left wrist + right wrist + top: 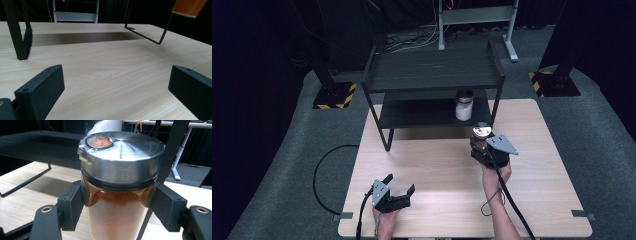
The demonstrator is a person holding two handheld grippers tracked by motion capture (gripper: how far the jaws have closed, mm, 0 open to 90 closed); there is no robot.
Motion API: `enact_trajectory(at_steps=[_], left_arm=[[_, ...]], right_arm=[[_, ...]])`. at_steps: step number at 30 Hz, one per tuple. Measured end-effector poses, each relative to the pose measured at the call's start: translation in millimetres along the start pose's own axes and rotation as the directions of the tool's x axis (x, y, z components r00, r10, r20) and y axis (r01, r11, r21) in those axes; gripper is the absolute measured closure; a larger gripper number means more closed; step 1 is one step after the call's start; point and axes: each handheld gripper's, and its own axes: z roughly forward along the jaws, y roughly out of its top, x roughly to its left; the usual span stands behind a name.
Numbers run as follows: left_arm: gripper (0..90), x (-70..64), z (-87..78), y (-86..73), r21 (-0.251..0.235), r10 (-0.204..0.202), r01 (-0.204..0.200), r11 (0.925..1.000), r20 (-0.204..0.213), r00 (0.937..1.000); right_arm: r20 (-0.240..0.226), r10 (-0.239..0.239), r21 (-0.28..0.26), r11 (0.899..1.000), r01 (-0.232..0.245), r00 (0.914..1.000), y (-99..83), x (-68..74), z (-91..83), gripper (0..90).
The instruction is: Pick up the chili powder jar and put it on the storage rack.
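Spice jar (pixel 119 187) of orange powder in right claw (pixel 117 207)

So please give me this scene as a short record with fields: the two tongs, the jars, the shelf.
left tongs: open, holding nothing, low over the table
right tongs: shut on spice jar, upright
spice jar: steel lid, orange-red powder inside
white jar: on lower board of black shelf
black shelf: stands at far side of table, top board bare
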Motion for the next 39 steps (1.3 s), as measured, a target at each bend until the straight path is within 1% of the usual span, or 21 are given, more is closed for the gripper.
enact_trajectory(at_steps=[11, 14, 22, 24, 26, 31, 39], left_arm=[[0.5, -1.4, 0.9, 1.0, 0.007, 0.008, -0.008, 0.9999, -0.004, 1.0000], [0.6, -1.7, 1.4, 1.9, 0.013, 0.017, -0.017, 0.9998, -0.003, 0.9998], [0.6, -1.8, 1.5, 2.0, 0.014, 0.018, -0.017, 0.9998, -0.002, 0.9998], [0.6, -2.1, 1.7, 2.4, 0.017, 0.018, -0.018, 0.9997, -0.003, 0.9998], [0.6, -2.2, 1.6, 2.3, 0.016, 0.018, -0.018, 0.9997, -0.004, 0.9998], [0.6, -1.8, 1.4, 2.0, 0.014, 0.014, -0.014, 0.9998, -0.004, 0.9999], [0.6, -1.8, 1.4, 1.8, 0.013, 0.012, -0.012, 0.9998, -0.004, 0.9999]], right_arm=[[0.007, -0.005, -0.005, 1.000, 0.005, 1.0000, 16.2, -6.3, 1.9, 30.7], [0.009, -0.004, -0.011, 1.000, 0.004, 0.9999, 19.7, -7.0, 2.1, 30.7], [0.014, -0.004, -0.015, 1.000, 0.004, 0.9999, 26.7, -8.8, 2.6, 30.7], [0.016, -0.010, -0.001, 1.000, 0.010, 0.9998, 32.4, -7.9, 3.1, 30.7], [0.017, -0.022, -0.005, 1.000, 0.022, 0.9996, 36.3, -5.7, 3.6, 30.7], [0.007, -0.035, -0.006, 0.999, 0.035, 0.9994, 44.2, -1.5, 5.6, 30.7], [0.003, -0.031, -0.010, 0.999, 0.031, 0.9995, 50.3, -1.6, 5.6, 30.7]])
